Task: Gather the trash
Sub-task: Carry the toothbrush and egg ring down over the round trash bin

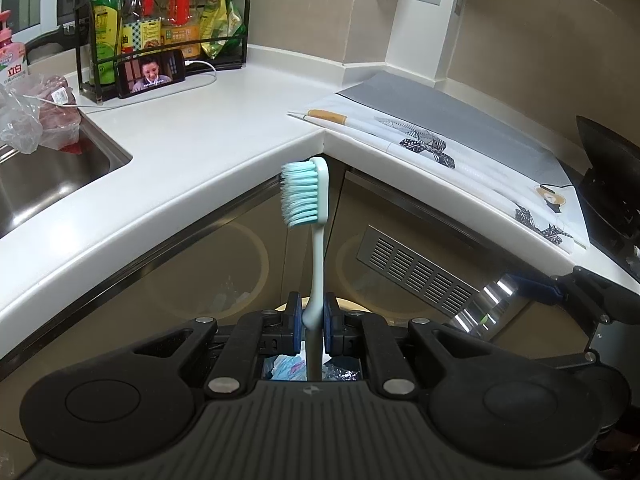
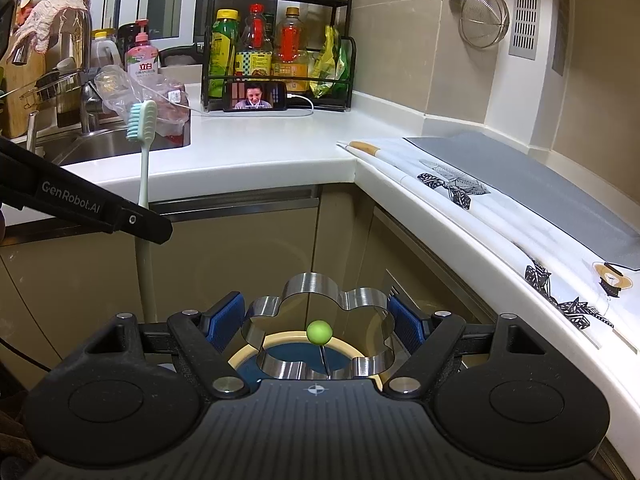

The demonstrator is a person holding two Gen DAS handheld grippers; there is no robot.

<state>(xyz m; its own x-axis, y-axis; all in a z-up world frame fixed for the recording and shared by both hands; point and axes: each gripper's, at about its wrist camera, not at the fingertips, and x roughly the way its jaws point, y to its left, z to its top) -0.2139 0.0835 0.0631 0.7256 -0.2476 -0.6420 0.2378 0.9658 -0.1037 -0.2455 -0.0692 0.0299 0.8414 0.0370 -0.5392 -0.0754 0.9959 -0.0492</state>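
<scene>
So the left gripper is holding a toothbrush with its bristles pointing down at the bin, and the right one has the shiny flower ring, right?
Not quite. The toothbrush stands with its bristles at the top, well above the bin, as the left wrist view shows. The rest is right: the left gripper is shut on its handle, and the right gripper holds the shiny flower ring.

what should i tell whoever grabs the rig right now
Left claw: shut on the toothbrush, held upright by its handle, bristle head up.
Right claw: closed on a flower-shaped metal cutter; a green-headed pin shows inside it.
Both hang in front of the counter, over a round bin below, which already holds scraps.
Done: both items picked up.
Left: release each into the bin, then check the counter for anything else to bin.
</scene>
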